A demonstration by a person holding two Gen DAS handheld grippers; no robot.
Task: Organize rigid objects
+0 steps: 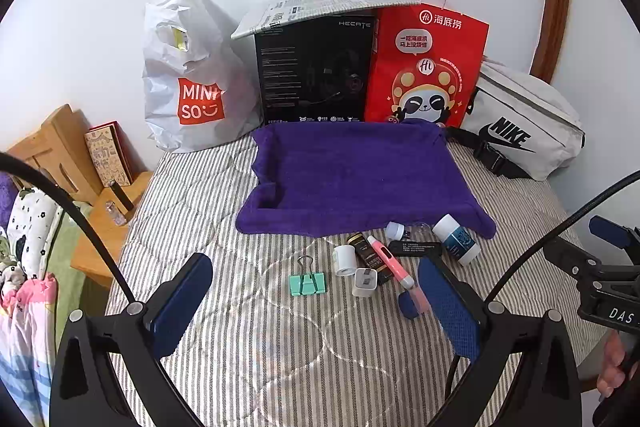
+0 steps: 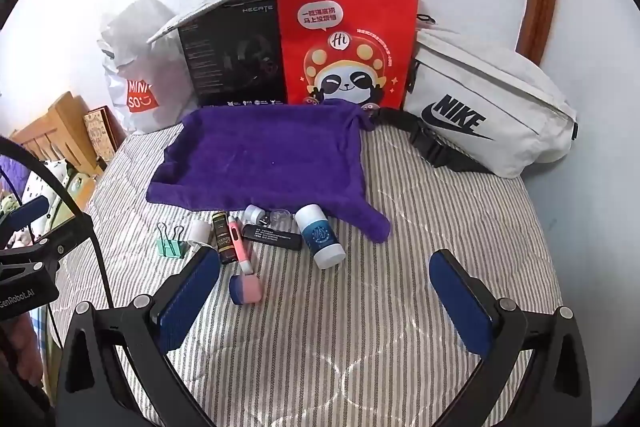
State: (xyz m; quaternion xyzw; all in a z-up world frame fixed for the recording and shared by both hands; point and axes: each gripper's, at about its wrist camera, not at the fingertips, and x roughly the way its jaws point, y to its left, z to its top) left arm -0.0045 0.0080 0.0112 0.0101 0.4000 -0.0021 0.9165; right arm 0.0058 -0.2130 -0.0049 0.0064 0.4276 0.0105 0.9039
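Several small things lie clustered on the striped bed (image 1: 248,347) just near of the purple towel tray (image 1: 352,179) (nothing in it): green binder clip (image 1: 307,283), pink pen (image 1: 390,261), blue-labelled bottle (image 2: 322,235); left gripper (image 1: 316,303) and right gripper (image 2: 326,291) hover with jaws wide, holding nothing.

White charger (image 1: 365,282) behind left pad
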